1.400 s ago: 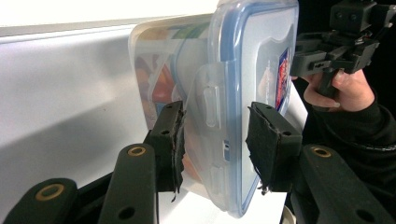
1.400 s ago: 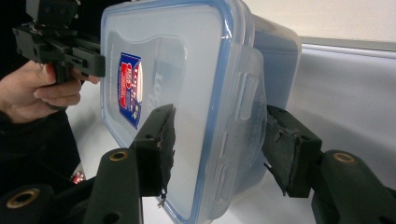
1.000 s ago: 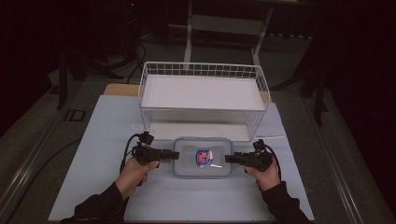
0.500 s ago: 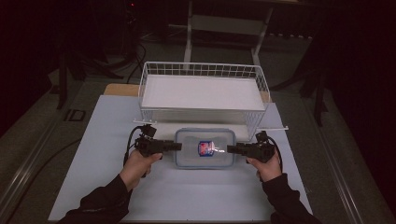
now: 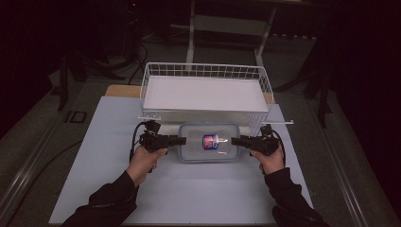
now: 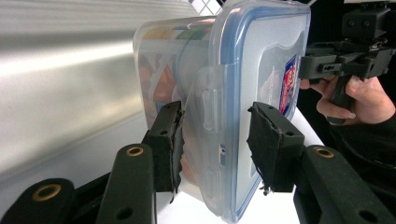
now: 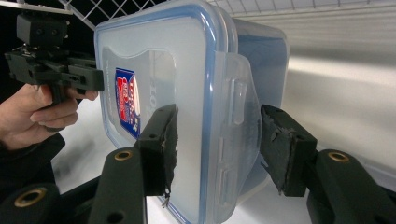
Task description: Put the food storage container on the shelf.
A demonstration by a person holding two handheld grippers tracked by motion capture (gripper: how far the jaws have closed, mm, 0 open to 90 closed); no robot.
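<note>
Since a second ago you have carried the container (image 5: 208, 142) away from you across the table (image 5: 94, 142); it now sits just in front of the white wire basket (image 5: 203, 90), closer to the mesh than before, and both of your hands have travelled forward with it; the left tool (image 5: 180, 140) meets the container's left short end and the right tool (image 5: 233, 140) meets its right short end, so the box lies between the two tools, held from opposite sides; the container is clear plastic with a blue-rimmed lid and a red and blue label (image 5: 209, 141) on top; in the left gripper view the left tool (image 6: 214, 135) has its jaws spread to either side of the lid's side clasp (image 6: 210, 116), one jaw below the box and one above the lid, and you cannot tell whether both pads press on it; the container (image 6: 187, 79) shows coloured contents through its wall; in the right gripper view the right tool (image 7: 215, 137) straddles the opposite clasp (image 7: 236, 116) of the container (image 7: 187, 70) in the same way, jaws apart on each side, contact unclear.
</note>
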